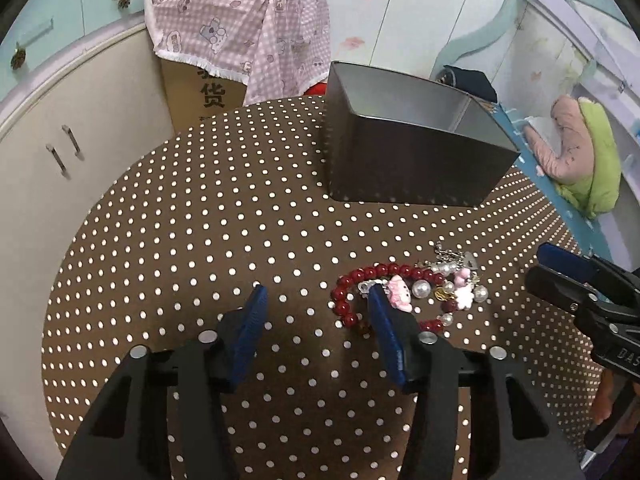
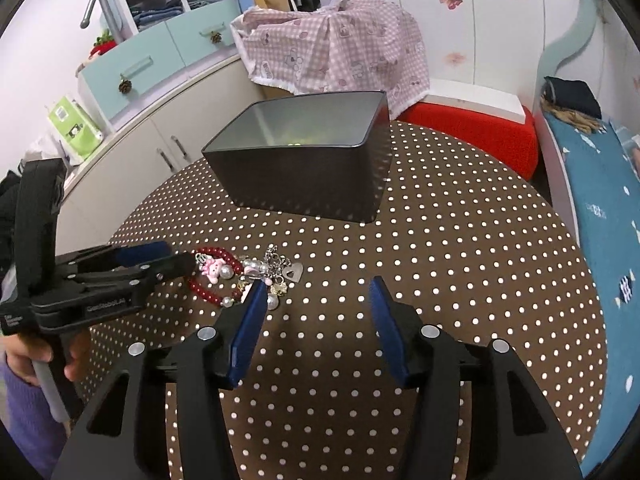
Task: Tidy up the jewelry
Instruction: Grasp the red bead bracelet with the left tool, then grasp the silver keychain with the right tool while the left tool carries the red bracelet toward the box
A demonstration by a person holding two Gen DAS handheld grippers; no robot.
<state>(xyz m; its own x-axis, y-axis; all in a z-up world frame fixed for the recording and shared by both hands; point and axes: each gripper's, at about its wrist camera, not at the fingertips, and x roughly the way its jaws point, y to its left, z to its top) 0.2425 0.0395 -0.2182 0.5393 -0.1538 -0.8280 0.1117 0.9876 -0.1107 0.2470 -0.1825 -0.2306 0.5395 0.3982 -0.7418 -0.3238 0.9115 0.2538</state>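
Observation:
A heap of jewelry lies on the brown dotted table [image 1: 200, 220]: a red bead bracelet [image 1: 352, 280], pink charms [image 1: 400, 290], pearls and a silver chain [image 1: 452, 254]. My left gripper [image 1: 317, 290] is open; its right finger tip sits over the bracelet's left arc and the pads press on nothing. In the right wrist view the same heap [image 2: 244, 276] lies left of my right gripper [image 2: 318, 282], which is open, its left finger tip at the heap's edge by a pearl. An open dark metal tin [image 2: 304, 184] stands beyond the heap.
The tin [image 1: 400, 168] takes up the table's far side. Behind it are a cardboard box under pink checked cloth [image 1: 240, 28], white cabinets [image 1: 60, 140], a red stool [image 2: 472, 136] and a blue bed [image 2: 592, 184]. A hand [image 2: 24, 356] holds the left gripper.

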